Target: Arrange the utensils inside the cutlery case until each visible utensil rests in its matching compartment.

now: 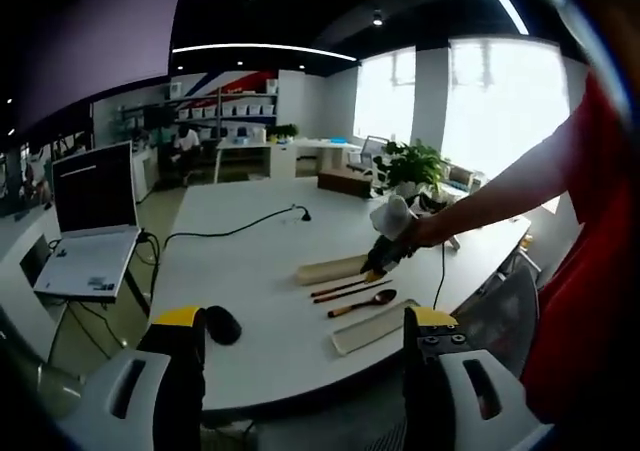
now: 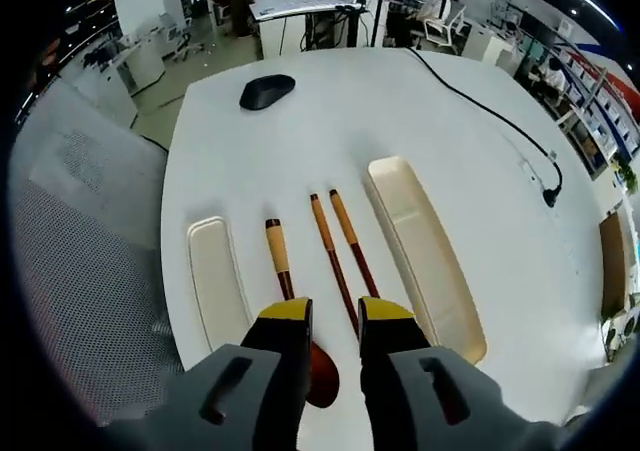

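Right gripper view: the right gripper (image 2: 335, 316) hangs over the white table (image 2: 330, 121), jaws a narrow gap apart and empty. Just beneath them the wooden spoon (image 2: 285, 281) lies beside two chopsticks (image 2: 340, 251), all between the case lid (image 2: 218, 281) and the long cutlery case (image 2: 425, 256), none inside it. A black mouse (image 2: 266, 91) sits further off. Left gripper view: the left gripper (image 1: 305, 336) hovers wide open, empty, well back from the utensils.
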### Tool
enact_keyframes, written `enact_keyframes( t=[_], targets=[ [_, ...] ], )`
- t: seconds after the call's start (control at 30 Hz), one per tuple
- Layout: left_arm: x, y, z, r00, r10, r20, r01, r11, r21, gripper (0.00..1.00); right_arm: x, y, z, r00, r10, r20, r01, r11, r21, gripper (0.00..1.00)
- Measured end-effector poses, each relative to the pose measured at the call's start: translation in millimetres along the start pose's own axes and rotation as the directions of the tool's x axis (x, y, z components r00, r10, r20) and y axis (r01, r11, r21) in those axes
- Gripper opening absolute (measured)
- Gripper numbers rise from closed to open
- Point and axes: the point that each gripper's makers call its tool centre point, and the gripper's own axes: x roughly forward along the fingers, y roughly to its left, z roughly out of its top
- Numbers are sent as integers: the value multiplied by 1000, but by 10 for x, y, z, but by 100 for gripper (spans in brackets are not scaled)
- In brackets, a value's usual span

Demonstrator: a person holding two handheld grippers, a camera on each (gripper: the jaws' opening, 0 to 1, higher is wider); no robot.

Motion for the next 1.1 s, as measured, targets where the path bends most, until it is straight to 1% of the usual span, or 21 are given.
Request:
enact_keyframes(
  t=[0.1, 0.2, 0.3, 0.4, 0.57, 0.6, 0.63, 0.7, 0.77, 0.93, 1.0, 1.03, 1.1],
  targets=[
    [-10, 13, -19, 1000, 6, 2, -6, 1000, -9, 83, 9, -14, 13, 1000, 2, 2, -2, 1000, 6, 14],
    [-15, 23, -57, 1000, 15, -8, -15, 1000, -11, 83, 34, -28, -4, 1000, 4, -13, -4, 1000, -2, 14],
    [-29, 14, -55, 1000, 19, -1, -19, 1000, -21, 83, 79, -49, -23, 999, 6, -31, -7, 1000, -14, 14],
    [-34, 5, -65, 1000, 22, 2, -22, 999, -39, 83, 167, -116, -32, 999, 13, -38, -14, 1000, -22, 13],
    [-14, 3, -109, 999, 30, -26, -30, 999, -23, 83, 322, -210, -14, 999, 18, -38, -19, 1000, -22, 12],
    [-14, 0, -102, 999, 30, -23, -30, 999, -20, 83, 343, -211, -8, 999, 20, -34, -20, 1000, -20, 12],
    [-6, -36, -62, 1000, 11, 0, -11, 1000, -24, 84, 358, -210, -9, 999, 23, -36, -24, 999, -22, 11],
    [-2, -59, -45, 1000, 5, 12, -4, 999, -38, 83, 401, -209, -57, 997, 36, -64, -39, 998, -41, 13],
    [13, -60, -79, 1000, 17, 0, -17, 999, -30, 82, 436, -241, -82, 996, 27, -82, -32, 997, -68, 12],
    [14, -38, -140, 999, 28, -15, -29, 999, -28, 85, 495, -262, -88, 995, 30, -96, -35, 998, -48, 10],
    [3, -31, -142, 1000, 26, -11, -27, 999, -36, 85, 510, -256, -79, 995, 21, -101, -27, 998, -55, 11],
    [-2, -22, -141, 1000, 30, -8, -30, 999, -39, 85, 516, -248, -76, 994, 23, -103, -29, 998, -54, 14],
    [-7, -10, -163, 999, 29, -19, -30, 999, -40, 84, 524, -255, -86, 993, 7, -120, -16, 997, -73, 16]
  ],
)
